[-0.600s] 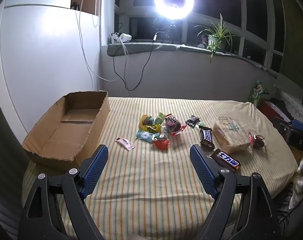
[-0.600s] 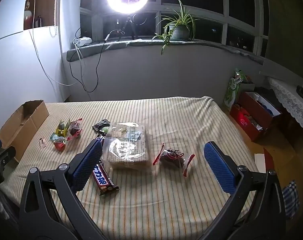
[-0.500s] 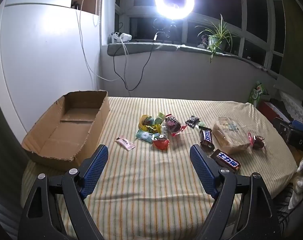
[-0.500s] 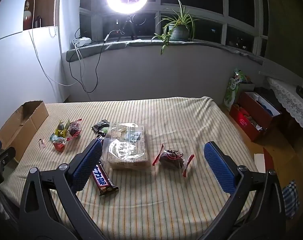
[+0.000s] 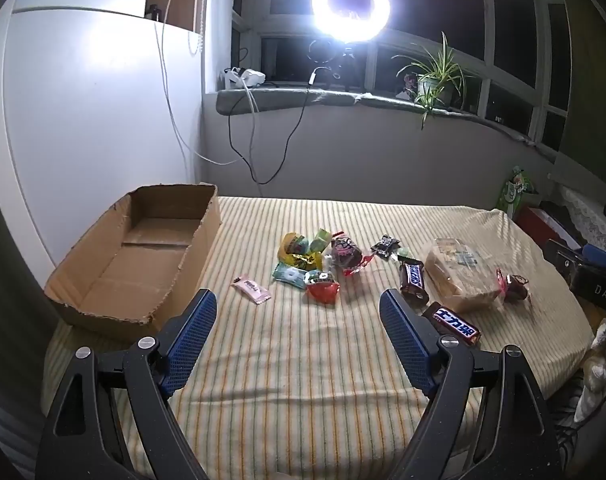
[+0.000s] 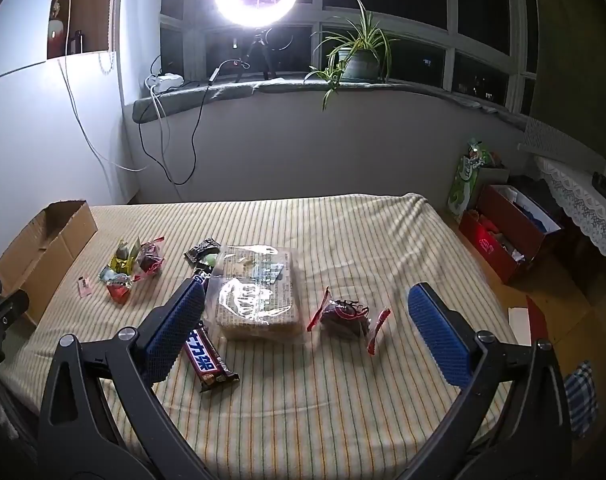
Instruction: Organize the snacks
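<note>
From your left wrist camera, your left gripper hangs over the striped bedcover with its jaws spread wide and nothing between them. One cardboard box sits on the left edge of the bed, its inside bare as far as you can see. The snacks lie loose in a band across the middle: one pink sachet nearest the box, then a huddle of small wrapped sweets whose number cannot be told exactly, one small dark packet, two chocolate bars lying one behind the other, one large clear-wrapped pack, and one dark sweet in a red wrapper just to its right.

From your right wrist camera, your right gripper is likewise fully released, empty, above the cover. The large pack lies between its fingers in the view, with the red-wrapped sweet to the right of it. Only one chocolate bar shows clearly here, partly behind the left finger. The box is far left, well apart from all the snacks.
</note>
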